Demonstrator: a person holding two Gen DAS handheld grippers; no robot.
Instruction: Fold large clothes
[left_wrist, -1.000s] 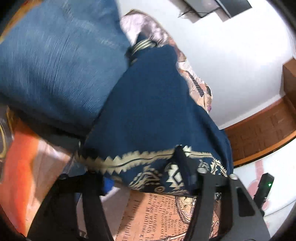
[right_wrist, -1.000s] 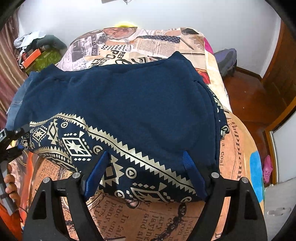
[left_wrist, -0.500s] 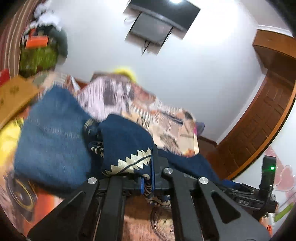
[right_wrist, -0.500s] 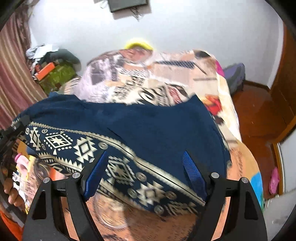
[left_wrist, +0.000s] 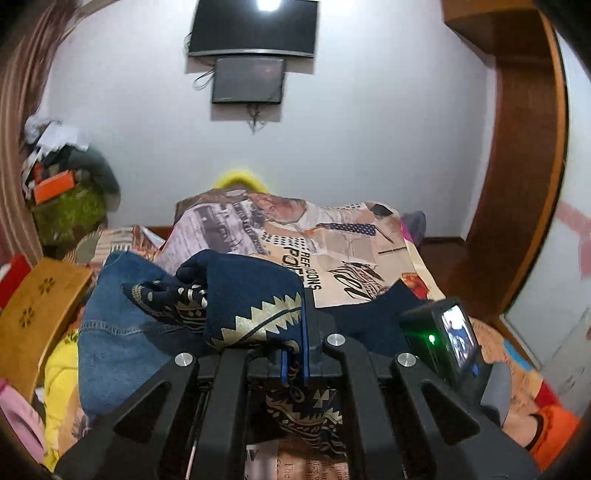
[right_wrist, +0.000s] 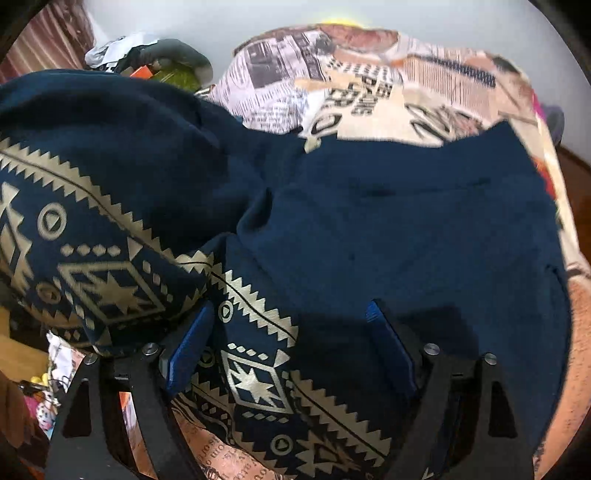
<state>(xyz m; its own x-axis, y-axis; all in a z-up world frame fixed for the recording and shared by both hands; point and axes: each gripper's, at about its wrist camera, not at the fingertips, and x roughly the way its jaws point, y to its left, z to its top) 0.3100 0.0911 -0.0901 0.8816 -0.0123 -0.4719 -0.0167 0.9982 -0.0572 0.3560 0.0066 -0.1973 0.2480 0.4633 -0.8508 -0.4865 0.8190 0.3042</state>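
Observation:
A navy garment with a gold geometric border (right_wrist: 406, 229) lies on the newspaper-print bed sheet (right_wrist: 369, 85). My left gripper (left_wrist: 293, 354) is shut on the garment's patterned hem (left_wrist: 255, 314) and holds it lifted, bunched over its fingers. My right gripper (right_wrist: 291, 347) is open, its blue pads (right_wrist: 388, 350) spread over the garment's patterned hem; the lifted left part of the garment (right_wrist: 92, 229) folds over toward it. The right gripper's body (left_wrist: 443, 339) shows in the left wrist view.
A blue denim piece (left_wrist: 118, 332) lies left of the garment. A wooden box (left_wrist: 37, 306) and a yellow cloth (left_wrist: 59, 373) sit at the left. A cluttered pile (left_wrist: 62, 184) stands in the far corner. A wooden door frame (left_wrist: 524, 184) is at the right.
My left gripper shut on the hem, lifted it and swung upward. The garment's left side rose and folded over toward the right gripper, which stayed open and tilted down over the cloth.

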